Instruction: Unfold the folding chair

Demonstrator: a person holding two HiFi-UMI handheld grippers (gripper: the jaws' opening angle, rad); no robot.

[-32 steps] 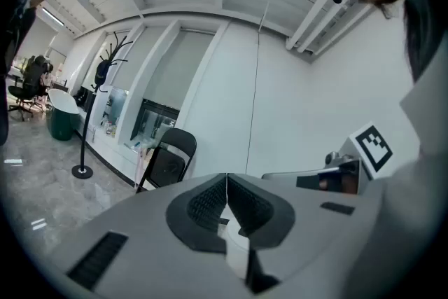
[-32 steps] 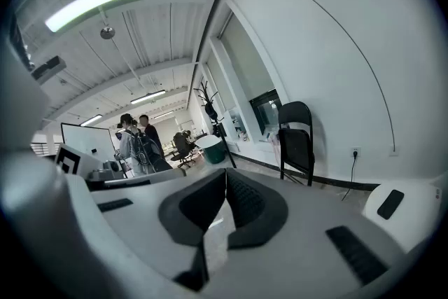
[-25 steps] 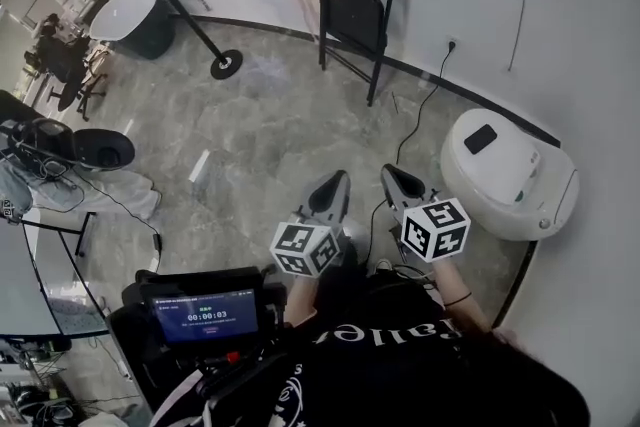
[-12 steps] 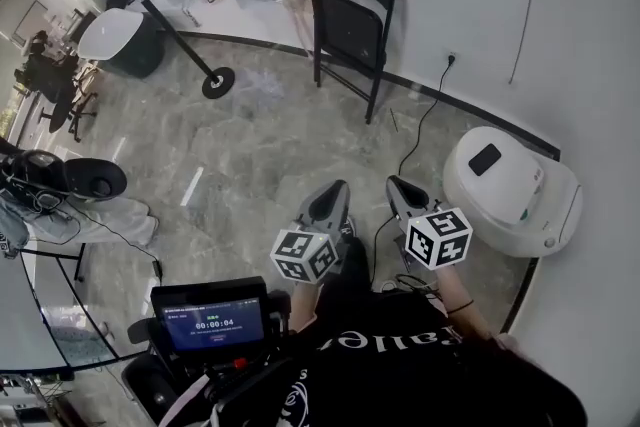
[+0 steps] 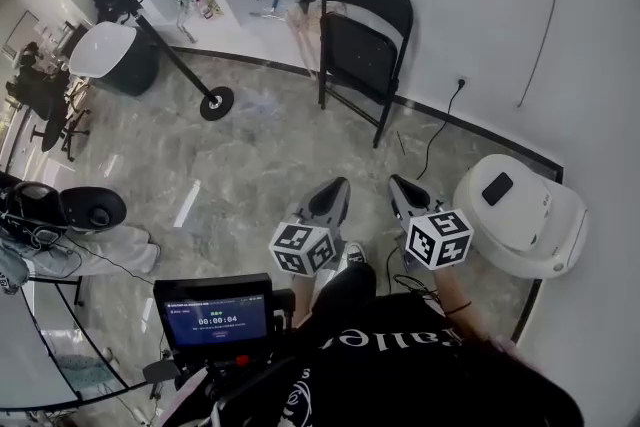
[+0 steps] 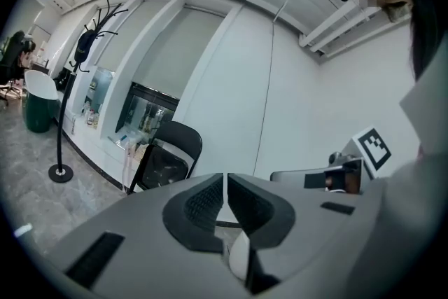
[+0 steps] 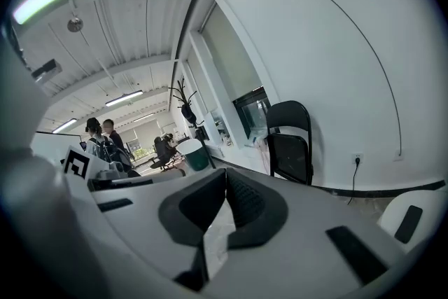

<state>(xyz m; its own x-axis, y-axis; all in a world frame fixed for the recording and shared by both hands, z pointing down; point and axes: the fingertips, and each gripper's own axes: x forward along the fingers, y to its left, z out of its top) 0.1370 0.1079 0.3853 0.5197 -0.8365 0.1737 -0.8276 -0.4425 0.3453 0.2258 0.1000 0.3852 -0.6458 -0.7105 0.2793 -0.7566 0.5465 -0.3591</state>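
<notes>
Grey marble floor (image 5: 250,150) slid by; I'm nearer the black metal folding chair (image 5: 362,45), left tongs (image 5: 338,185) and right tongs (image 5: 397,183) clenched empty, unfolding unstarted.

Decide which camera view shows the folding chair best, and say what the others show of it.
The head view: the folding chair shows whole, backrest to feet, folded by the wall. The right gripper view shows it small and distant; in the left gripper view, the left gripper hides its lower part.
</notes>
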